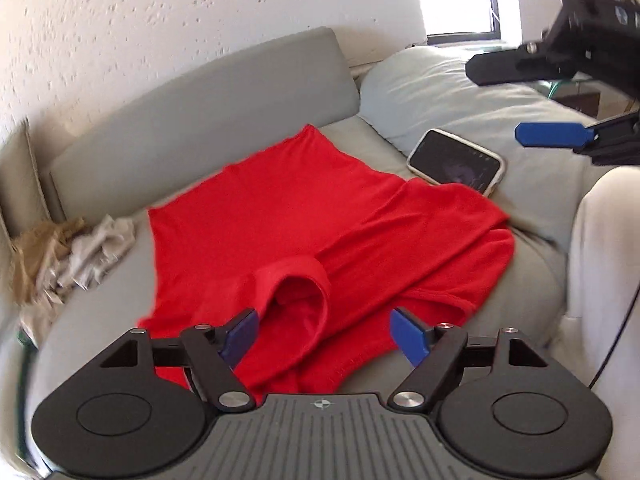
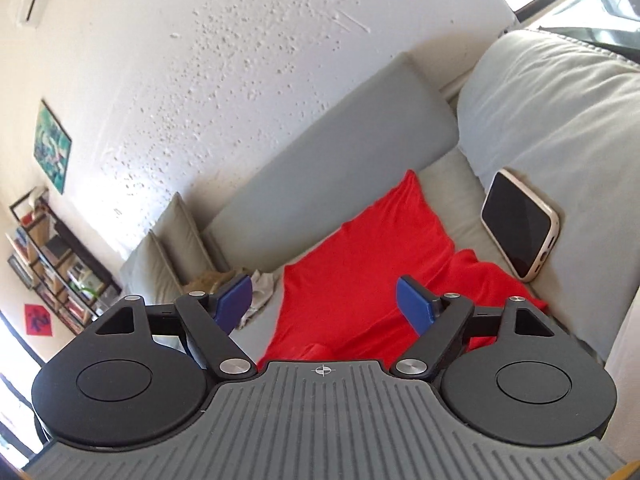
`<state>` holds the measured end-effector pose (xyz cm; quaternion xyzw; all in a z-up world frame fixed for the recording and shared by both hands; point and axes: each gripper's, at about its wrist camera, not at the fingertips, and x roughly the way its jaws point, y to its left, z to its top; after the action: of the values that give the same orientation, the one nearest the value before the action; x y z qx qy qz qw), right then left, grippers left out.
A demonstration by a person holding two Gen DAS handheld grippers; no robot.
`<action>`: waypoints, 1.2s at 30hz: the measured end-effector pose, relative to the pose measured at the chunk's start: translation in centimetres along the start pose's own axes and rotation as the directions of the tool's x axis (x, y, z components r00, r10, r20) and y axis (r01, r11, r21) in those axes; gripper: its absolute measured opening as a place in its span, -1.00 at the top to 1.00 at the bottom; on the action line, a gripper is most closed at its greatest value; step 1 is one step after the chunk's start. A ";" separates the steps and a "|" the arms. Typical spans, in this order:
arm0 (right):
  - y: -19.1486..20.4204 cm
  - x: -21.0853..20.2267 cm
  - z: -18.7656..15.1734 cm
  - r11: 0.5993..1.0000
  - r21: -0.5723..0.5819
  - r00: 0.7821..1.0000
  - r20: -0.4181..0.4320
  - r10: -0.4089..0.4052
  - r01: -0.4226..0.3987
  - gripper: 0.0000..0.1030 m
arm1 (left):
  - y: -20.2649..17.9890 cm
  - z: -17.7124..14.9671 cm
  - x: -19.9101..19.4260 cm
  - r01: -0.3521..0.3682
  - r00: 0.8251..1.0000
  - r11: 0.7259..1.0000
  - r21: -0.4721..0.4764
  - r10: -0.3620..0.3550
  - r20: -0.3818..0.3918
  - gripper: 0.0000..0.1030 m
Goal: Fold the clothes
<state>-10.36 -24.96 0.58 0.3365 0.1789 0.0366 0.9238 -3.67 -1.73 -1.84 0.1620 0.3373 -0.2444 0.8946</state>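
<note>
The red shirt [image 1: 304, 216] lies spread on the grey couch seat [image 1: 532, 292], with its neck hole at about 6 o'clock in the left wrist view, close to the left gripper [image 1: 323, 330]. The sleeve side at 3 o'clock is bunched and partly turned over on itself, so the shirt is not flat, and it could be partly folded or just laid out to fold. The left gripper has its blue fingers [image 1: 406, 336] wide apart and holds nothing; it hangs just above the collar. The right gripper [image 2: 324, 304] also has its fingers spread and empty, and it is up in the air at 2 o'clock, away from the cloth. A phone [image 1: 456, 162] rests at 2 o'clock, and its near corner touches the shirt edge. That is the big worry: if the shirt gets pulled or flipped, the cloth may drag the phone or knock it off the pillow [image 1: 448, 80]. Another risk is grabbing only the top layer at the collar, so the shirt folds crooked. The soft seat may also make the fingers miss the thin cloth
</note>
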 end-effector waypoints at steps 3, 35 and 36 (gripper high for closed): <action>0.3 1.2 -1.2 0.987 -0.133 0.994 -0.039 -0.100 0.094 -0.62 | 2.5 -1.9 0.6 0.009 0.999 0.983 -0.182 -0.003 0.035 -0.40; -5.1 12.0 -3.5 0.978 -0.129 0.961 -0.203 -0.188 0.165 -0.49 | 13.4 -6.6 12.5 0.187 0.971 -0.110 -0.976 -0.131 0.200 0.30; -5.2 12.1 -3.6 0.978 -0.127 0.959 -0.208 -0.192 0.168 -0.49 | 13.3 -6.4 12.6 0.173 0.975 -0.103 -0.979 -0.124 0.185 0.30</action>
<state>-0.61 -24.51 -8.94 0.2621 0.3072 -0.0012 0.9148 8.47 8.03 -13.42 -0.5901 0.4084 -0.0178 0.6962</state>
